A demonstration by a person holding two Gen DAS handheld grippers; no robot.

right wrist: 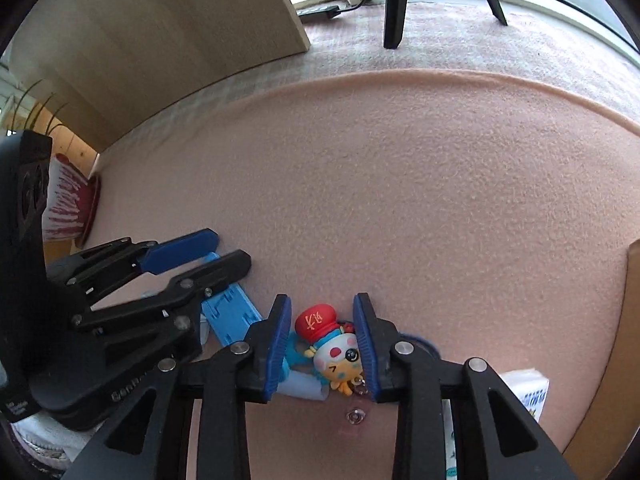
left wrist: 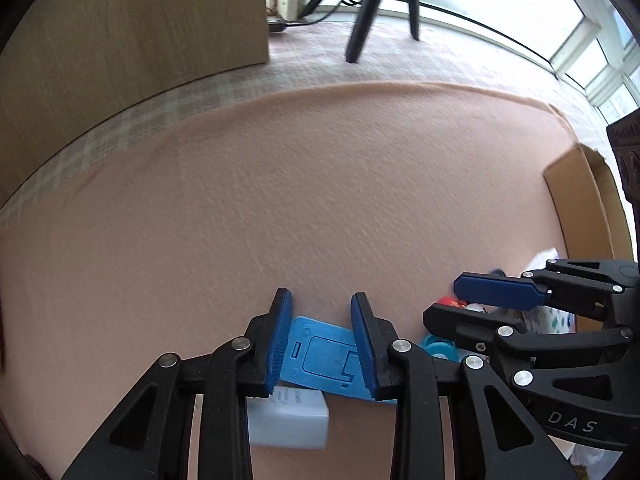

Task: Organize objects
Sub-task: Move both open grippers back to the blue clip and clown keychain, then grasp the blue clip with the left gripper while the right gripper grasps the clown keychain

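Observation:
On the pink felt mat (left wrist: 320, 184), my left gripper (left wrist: 322, 300) points steeply down and is shut on a flat blue plastic phone stand (left wrist: 320, 356); the stand's left edge meets one pad and its right side runs under the other finger. A white box (left wrist: 288, 420) lies just below it. My right gripper (right wrist: 322, 304) is shut on a small cartoon figurine (right wrist: 332, 352) with a red hat, a white face and yellow legs, which fills the gap between the pads. In the left wrist view the right gripper (left wrist: 443, 299) is close on the right; the right wrist view shows the left gripper (right wrist: 232, 247) over the stand (right wrist: 234, 308).
A cardboard box (left wrist: 580, 208) stands at the mat's right edge. A blue cap (left wrist: 438, 348), a patterned white packet (right wrist: 528, 396) and a metal snap (right wrist: 355, 416) lie by the right gripper. A red and white item (right wrist: 68, 208) sits far left. Wooden cabinet (left wrist: 120, 40) and tripod legs (left wrist: 360, 20) stand behind.

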